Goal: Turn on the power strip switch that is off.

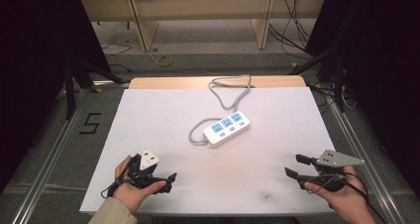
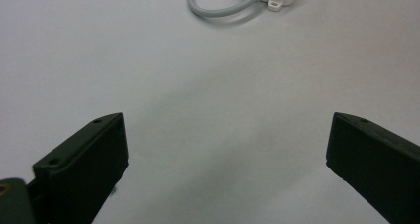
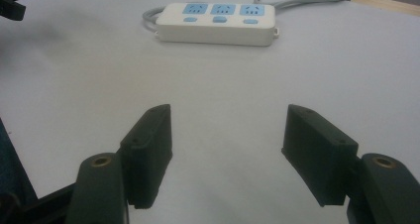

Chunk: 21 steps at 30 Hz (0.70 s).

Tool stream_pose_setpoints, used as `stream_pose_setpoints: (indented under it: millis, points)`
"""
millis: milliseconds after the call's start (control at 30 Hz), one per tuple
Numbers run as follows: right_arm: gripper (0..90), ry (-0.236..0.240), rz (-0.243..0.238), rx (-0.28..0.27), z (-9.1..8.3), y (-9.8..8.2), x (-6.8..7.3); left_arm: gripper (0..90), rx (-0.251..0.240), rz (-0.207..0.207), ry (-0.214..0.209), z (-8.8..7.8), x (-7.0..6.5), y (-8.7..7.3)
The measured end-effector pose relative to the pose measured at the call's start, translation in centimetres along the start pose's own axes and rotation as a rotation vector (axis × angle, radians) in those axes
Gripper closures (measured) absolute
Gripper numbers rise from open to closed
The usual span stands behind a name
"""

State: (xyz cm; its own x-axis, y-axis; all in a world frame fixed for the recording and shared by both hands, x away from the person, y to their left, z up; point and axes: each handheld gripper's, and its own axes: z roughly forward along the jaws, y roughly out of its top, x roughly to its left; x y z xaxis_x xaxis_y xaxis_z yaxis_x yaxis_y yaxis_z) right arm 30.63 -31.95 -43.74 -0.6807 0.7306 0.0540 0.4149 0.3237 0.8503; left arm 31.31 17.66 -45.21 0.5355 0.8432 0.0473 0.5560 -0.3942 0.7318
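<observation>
Power strip: a white power strip point(image 1: 226, 127) with three blue sockets lies flat near the middle of the tabletop point(image 1: 148, 110), turned slightly so its right end sits farther away.
Cord: a grey cord point(image 1: 229, 91) leaves the strip's near-left end, curls round, and runs in loops to the far edge.
Left gripper: the left gripper point(image 1: 166, 179) rests at the near left, held in a hand point(image 1: 130, 187); its jaws stand wide apart with nothing between them.
Right gripper: the right gripper point(image 1: 297, 167) sits at the near right, jaws spread wide and empty, pointing left toward the strip.
Gap: both grippers are well apart from the strip.
Mark: a small dark smudge point(image 1: 267, 196), possibly a stain, shows near the front edge.
</observation>
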Motion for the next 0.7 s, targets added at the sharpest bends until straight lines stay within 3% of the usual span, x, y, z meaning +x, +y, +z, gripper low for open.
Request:
stream_pose_setpoints:
  millis: [700]
  points:
    - [47.9, -0.001, -0.038, -0.018, 1.2, 2.4, 0.4, 4.7, 0.002, -0.003, 0.008, 0.2, 0.1, -0.1]
